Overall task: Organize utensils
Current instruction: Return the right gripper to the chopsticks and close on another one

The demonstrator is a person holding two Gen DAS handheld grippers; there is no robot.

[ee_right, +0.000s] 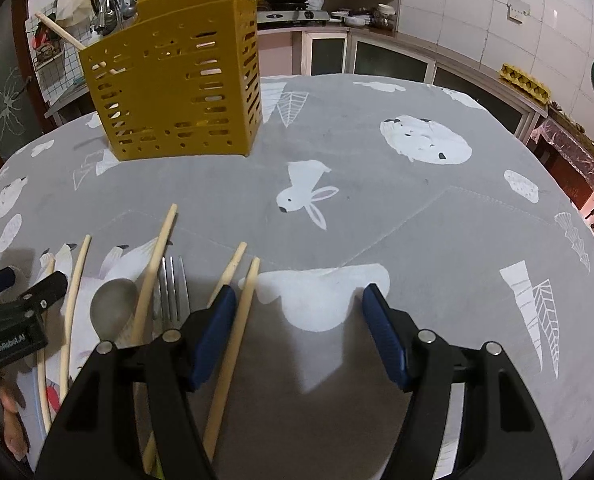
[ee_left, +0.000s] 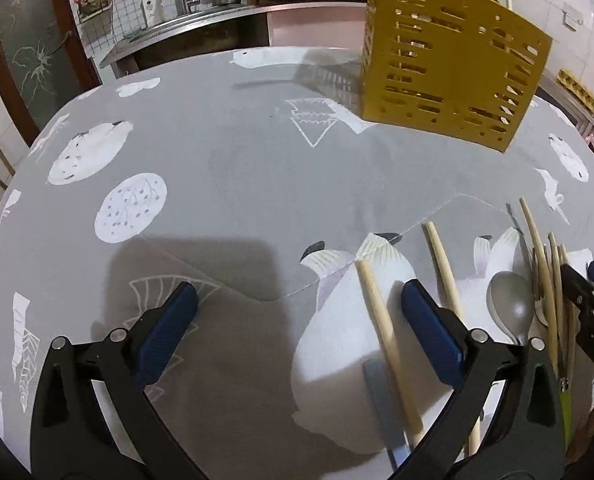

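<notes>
Left gripper (ee_left: 299, 312): blue-padded jaws spread wide, empty, over the grey printed tablecloth (ee_left: 225, 184). A pale wooden chopstick (ee_left: 389, 344) lies between its fingers; a dull metal spoon (ee_left: 511, 304) just right. Right gripper (ee_right: 297, 320): wide open, empty, chopstick (ee_right: 233, 356) beside its left finger. Only its view shows the steel fork (ee_right: 173, 292). The perforated yellow plastic utensil holder (ee_right: 177, 92) stands well beyond.

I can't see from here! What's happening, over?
Left gripper, right gripper open, empty. Wooden chopsticks, grey spoon, metal fork on table. Yellow slotted holder unobstructed.
</notes>
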